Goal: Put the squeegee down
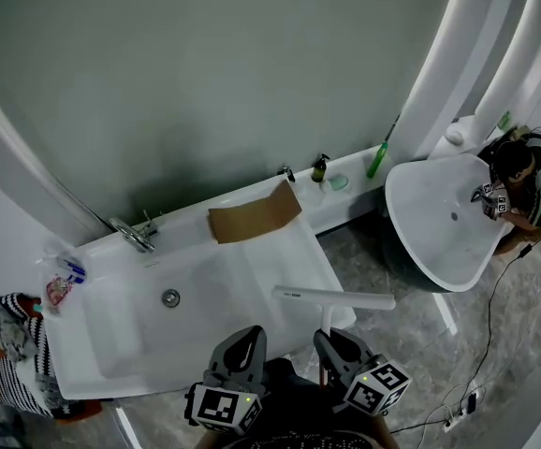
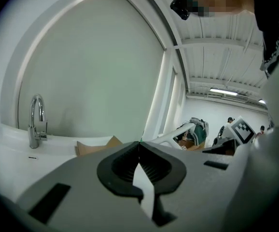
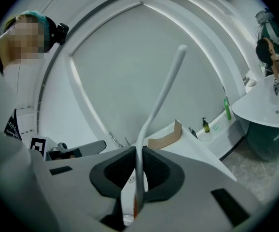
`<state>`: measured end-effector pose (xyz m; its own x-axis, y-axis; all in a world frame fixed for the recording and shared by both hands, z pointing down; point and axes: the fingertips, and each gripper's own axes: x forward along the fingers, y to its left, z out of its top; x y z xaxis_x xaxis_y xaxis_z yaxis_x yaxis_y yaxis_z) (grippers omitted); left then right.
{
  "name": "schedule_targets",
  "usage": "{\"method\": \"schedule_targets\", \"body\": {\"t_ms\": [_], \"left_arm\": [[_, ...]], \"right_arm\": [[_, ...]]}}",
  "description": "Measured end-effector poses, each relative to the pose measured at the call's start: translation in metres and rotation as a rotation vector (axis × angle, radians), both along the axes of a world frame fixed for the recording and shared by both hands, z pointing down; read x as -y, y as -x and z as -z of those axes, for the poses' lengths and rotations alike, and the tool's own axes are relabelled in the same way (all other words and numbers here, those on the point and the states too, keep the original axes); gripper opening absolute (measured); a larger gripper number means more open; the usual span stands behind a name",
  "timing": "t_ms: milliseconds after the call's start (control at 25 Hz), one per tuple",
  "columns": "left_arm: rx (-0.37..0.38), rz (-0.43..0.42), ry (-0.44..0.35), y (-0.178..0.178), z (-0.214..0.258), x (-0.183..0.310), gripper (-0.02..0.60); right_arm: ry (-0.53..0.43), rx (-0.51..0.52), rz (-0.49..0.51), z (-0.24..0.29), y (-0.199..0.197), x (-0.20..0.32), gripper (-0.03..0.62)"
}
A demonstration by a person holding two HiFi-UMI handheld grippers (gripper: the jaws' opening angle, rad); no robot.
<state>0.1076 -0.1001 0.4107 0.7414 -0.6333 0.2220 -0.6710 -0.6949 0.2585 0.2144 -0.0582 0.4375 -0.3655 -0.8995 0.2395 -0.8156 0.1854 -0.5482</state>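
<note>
Gripping the squeegee by its thin white handle in the right gripper, jaws pressed on the handle from both sides. Seen from the head view: crossbar level over the front right corner of the white surface, right of the sink; contact with the surface not clear. Left gripper: closed tip to tip, nothing between. Behind: faucet, cardboard, green bottle.
</note>
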Motion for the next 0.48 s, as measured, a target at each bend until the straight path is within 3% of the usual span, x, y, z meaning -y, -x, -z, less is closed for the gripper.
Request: {"method": "schedule_targets", "body": {"t_ms": [480], "left_arm": [[0.014,0.073,0.015,0.0,-0.006,-0.001,0.006]], "right_arm": [[0.025,0.019,0.08,-0.008,-0.003,0.015,0.054]]}}
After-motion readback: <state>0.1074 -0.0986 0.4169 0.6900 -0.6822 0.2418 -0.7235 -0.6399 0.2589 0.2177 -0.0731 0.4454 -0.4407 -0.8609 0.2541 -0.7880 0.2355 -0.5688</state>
